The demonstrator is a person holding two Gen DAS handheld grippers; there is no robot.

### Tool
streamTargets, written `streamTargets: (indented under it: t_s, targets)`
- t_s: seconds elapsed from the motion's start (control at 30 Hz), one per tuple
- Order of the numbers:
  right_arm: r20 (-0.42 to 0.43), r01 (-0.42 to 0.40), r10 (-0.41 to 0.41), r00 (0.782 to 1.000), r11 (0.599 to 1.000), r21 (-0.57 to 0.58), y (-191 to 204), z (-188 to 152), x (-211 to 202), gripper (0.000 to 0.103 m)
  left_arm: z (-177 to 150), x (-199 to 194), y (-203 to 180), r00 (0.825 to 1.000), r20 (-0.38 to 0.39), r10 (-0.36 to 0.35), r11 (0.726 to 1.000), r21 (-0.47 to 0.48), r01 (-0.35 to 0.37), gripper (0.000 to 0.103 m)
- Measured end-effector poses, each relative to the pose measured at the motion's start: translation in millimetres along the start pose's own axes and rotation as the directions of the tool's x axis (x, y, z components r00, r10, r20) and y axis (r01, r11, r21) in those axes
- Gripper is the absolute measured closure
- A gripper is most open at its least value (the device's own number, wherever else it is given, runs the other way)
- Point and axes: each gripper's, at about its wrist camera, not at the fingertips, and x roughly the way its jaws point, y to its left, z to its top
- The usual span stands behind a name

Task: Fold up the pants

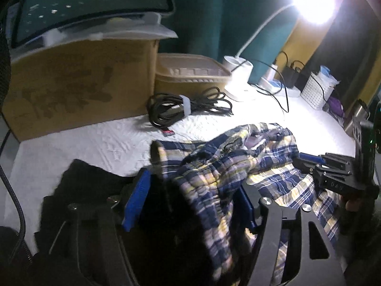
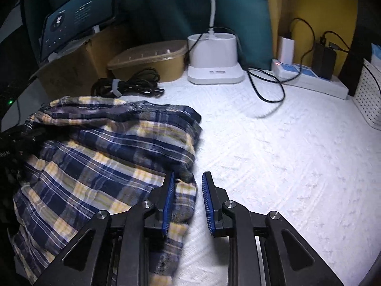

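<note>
White textured cover [image 2: 285, 166] spread over work surface. Plaid pants [image 2: 100, 157] bunched on it, near-left in right wrist view. Right gripper [image 2: 188, 202] held low at pants' edge, fingers parted, hem lying between pads, not clamped. Left gripper [image 1: 190, 202] raised, pants fold draped between blue pads [image 1: 137, 200]; grip cannot be told. Cable bundle [image 2: 128, 85] behind pants. Farther back: cardboard box [image 1: 78, 83], lidded container [image 2: 152, 57], lamp base [image 2: 214, 59], power strip [image 2: 309, 81]. Monitor [image 1: 83, 0] seen atop box.
</note>
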Motion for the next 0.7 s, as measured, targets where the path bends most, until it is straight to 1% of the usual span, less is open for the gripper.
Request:
streamTargets:
  t_s: [0.07, 0.17, 0.3, 0.43, 0.47, 0.7]
  targets:
    - [-0.001, 0.013, -0.013, 1.0, 1.0, 0.008, -2.6, -3.4, -3.8, 0.08, -0.8, -2.5, 0.2, 1.0, 0.004, 0.027, 1.0, 0.003, -0.027, 0.027]
    - [-0.005, 0.047, -0.046, 0.999, 0.999, 0.022, -7.1, -9.7, -10.1, 0.08, -1.8, -7.1, -1.7, 0.999, 0.015, 0.048, 0.999, 0.003, -0.048, 0.027]
    - [0.002, 0.062, -0.062, 0.998, 0.997, 0.048, -14.6, -15.9, -20.1, 0.08, -4.1, -19.5, -2.5, 0.996, 0.052, 0.074, 0.997, -0.01, -0.073, 0.026]
    - [0.016, 0.06, -0.061, 0.998, 0.997, 0.047, -12.9, -21.1, -30.4, 0.08, -9.0, -29.9, -4.9, 0.995, 0.069, 0.078, 0.997, -0.01, -0.078, 0.025]
    - [0.02, 0.056, -0.057, 0.998, 0.997, 0.045, -11.2, -22.1, -32.7, 0.077, -10.9, -33.1, -6.3, 0.994, 0.072, 0.078, 0.997, -0.007, -0.077, 0.025]
    - [0.041, 0.037, -0.037, 0.998, 0.999, 0.023, 2.8, -30.1, -47.5, 0.077, -24.4, -47.4, -21.1, 0.995, 0.076, 0.059, 0.998, 0.025, -0.061, 0.025]
